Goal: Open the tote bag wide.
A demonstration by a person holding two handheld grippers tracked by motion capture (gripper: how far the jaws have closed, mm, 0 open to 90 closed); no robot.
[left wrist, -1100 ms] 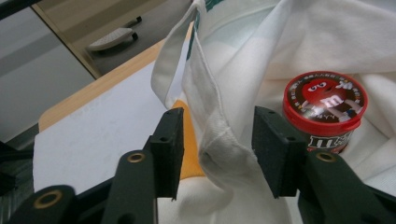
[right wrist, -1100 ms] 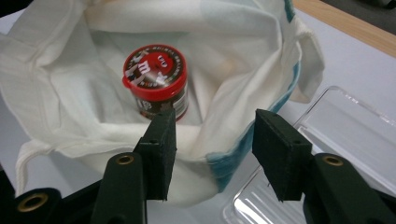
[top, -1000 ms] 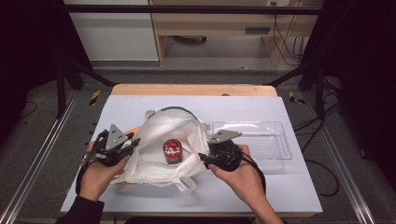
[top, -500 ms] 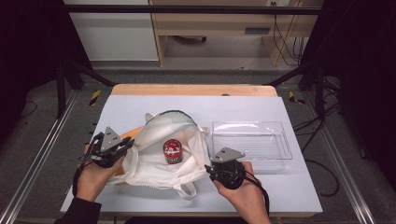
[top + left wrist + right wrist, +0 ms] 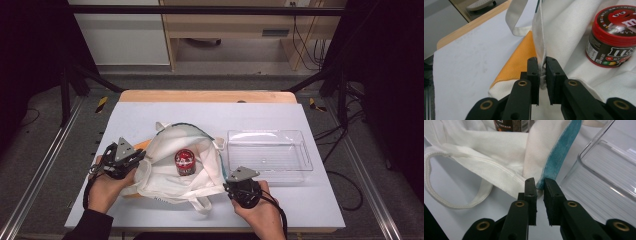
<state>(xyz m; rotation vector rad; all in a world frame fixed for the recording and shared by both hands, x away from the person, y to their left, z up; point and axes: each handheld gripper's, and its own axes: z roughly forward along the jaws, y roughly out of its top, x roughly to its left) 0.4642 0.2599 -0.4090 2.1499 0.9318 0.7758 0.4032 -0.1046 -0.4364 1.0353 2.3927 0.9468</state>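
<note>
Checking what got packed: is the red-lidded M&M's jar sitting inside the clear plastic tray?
No, the M&M's jar stands on the white tote bag, and the clear tray beside the bag holds nothing.

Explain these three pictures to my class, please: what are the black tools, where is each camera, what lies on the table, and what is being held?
A person sits at a table and holds a hand tool in each hand, the left gripper and the right gripper. Each ends in two black jaws that pinch like tongs.

The high view looks down from above the table. The other two pictures come from small cameras riding on the grippers, looking along the jaws.

On the table lies a white cloth bag with a red-lidded candy jar standing on it, something flat and orange under the bag, and an empty clear plastic tray beside it.

The left jaws pinch the bag's hem. The right jaws close on the bag's teal-lined edge, near the tray.
</note>
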